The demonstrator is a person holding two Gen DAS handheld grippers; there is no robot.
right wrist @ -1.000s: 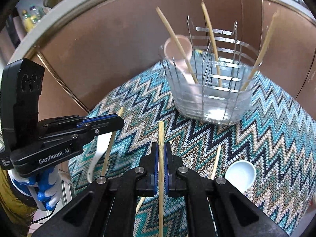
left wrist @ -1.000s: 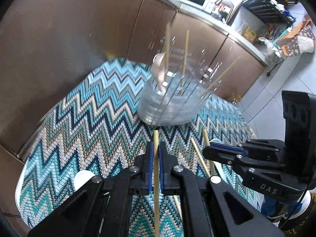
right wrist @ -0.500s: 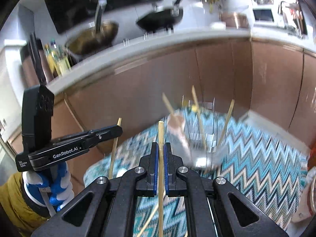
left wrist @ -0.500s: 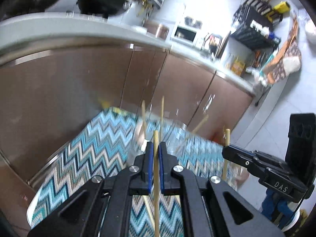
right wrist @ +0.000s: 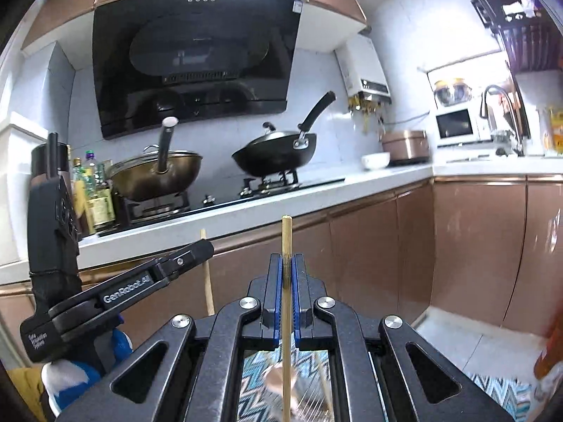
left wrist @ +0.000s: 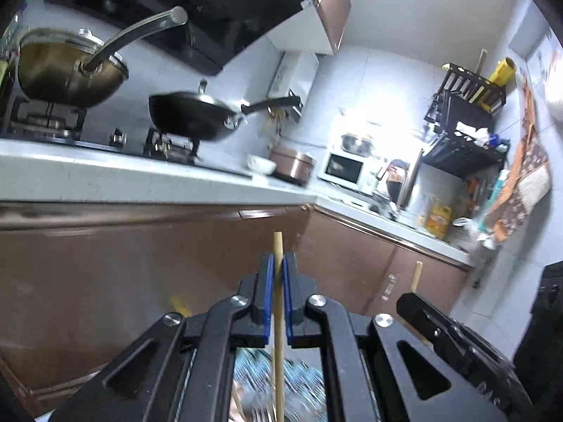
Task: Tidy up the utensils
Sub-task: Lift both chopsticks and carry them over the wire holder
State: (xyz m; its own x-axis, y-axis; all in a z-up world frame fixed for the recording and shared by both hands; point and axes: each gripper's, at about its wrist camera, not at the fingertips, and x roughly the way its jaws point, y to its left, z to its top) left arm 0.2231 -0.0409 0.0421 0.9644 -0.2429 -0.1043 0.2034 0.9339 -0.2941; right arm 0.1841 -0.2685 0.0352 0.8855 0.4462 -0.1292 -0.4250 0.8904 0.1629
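Largest in both wrist views, filling the upper half, is the kitchen: a range hood, brown cabinet doors across the middle, and a worktop that is carrying two pans, a bowl, a cooker and a microwave.

The zigzag-patterned cloth is showing only as a blurred patch at the bottom centre of each frame, below the linkages. A clear utensil holder seems to be standing on it, too smeared to read in detail.

The left hand-held gripper is clamping a chopstick at bottom centre, long axis upright, tip rising above the pads. The right hand-held gripper is clamping a second chopstick the same way. Each is appearing at the edge of the other's view, at about the same height.

The holder is lying below and ahead of both, seemingly equally near. Judged from this, the coming move calls for lowering each stick end-first. Sticks possibly already standing there could be blocking entry.
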